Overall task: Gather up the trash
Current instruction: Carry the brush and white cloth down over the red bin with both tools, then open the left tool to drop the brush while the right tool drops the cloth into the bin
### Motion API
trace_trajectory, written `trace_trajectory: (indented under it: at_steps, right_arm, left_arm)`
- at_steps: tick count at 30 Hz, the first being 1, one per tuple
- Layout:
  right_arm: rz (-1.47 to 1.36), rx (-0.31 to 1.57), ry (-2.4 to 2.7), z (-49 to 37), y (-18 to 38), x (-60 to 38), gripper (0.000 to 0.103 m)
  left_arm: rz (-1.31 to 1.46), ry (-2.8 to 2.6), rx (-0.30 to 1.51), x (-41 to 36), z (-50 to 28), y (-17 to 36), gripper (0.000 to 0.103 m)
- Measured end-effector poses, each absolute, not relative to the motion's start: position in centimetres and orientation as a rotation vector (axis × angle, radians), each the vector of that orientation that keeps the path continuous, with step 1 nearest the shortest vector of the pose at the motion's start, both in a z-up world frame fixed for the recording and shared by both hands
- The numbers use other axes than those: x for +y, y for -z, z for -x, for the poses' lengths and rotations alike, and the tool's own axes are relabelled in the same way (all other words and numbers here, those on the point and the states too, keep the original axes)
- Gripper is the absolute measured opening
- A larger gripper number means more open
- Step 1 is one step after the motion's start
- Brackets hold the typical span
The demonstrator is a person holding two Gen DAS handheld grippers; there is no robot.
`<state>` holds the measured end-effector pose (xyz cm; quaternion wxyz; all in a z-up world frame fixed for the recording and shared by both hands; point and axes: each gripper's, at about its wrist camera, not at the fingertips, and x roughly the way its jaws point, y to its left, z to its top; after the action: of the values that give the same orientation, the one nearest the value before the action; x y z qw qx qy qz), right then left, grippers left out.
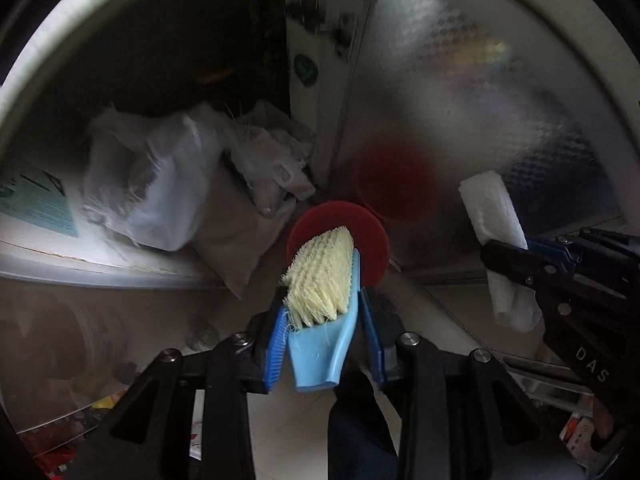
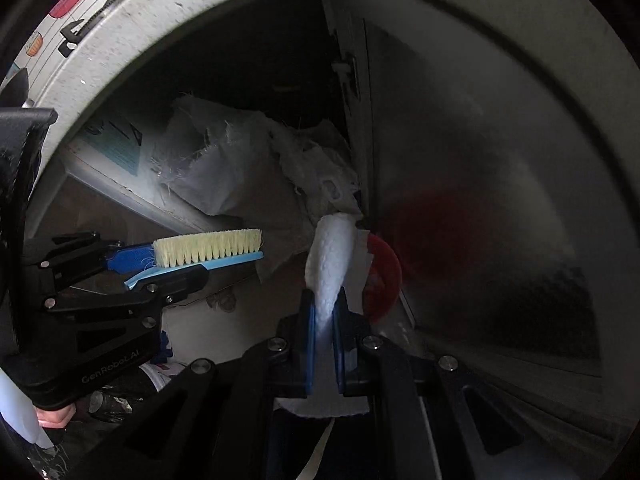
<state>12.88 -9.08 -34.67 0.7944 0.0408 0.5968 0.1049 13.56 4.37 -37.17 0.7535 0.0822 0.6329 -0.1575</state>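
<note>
Plainly, each hand-held gripper carried its load: the left hand-held gripper (image 1: 324,316) clamped the brush (image 1: 320,280), long axis pointing ahead; the right hand-held gripper (image 2: 324,320) pinched the white wad (image 2: 332,256), nearer the red disc (image 2: 384,276) just ahead.

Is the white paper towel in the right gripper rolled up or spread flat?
Rolled up: the paper towel stands as a thick roll pinched in the right gripper.

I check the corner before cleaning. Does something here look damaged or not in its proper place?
Yes. The white woven sack in the dark corner is torn, with loose threads hanging from its frayed edge. A red round lid lies on the floor against the shiny metal panel, with nothing it belongs to in sight.
</note>
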Motion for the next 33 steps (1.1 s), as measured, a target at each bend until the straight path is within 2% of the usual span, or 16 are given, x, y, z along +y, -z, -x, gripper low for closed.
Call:
trace_trajectory:
  at_steps: [5, 10, 24, 27, 29, 33]
  right_arm:
    - [-0.143, 1.332, -0.193, -13.4, 40.7, -9.5, 0.007]
    - [-0.170, 1.359, -0.158, -14.2, 44.2, -10.3, 0.007]
    - [-0.210, 1.358, -0.112, -14.7, 45.7, -12.5, 0.007]
    - [-0.212, 1.360, -0.118, -14.7, 45.8, -12.6, 0.007]
    - [-0.210, 1.361, -0.125, -14.8, 45.9, -12.5, 0.007]
    - [-0.193, 1.368, -0.140, -15.2, 46.3, -12.0, 0.007]
  left_arm:
    - [-0.183, 0.380, 1.405, 3.1, -14.4, 42.3, 0.032]
    - [-0.176, 0.397, 1.436, 2.2, -15.0, 46.1, 0.032]
    - [-0.247, 0.443, 1.446, 0.3, -16.4, 48.3, 0.034]
    - [-0.223, 0.443, 1.467, 0.6, -16.8, 48.7, 0.039]
    - [-0.221, 0.431, 1.459, 0.8, -17.1, 48.9, 0.057]
    - [-0.242, 0.409, 1.445, 1.3, -17.0, 48.9, 0.066]
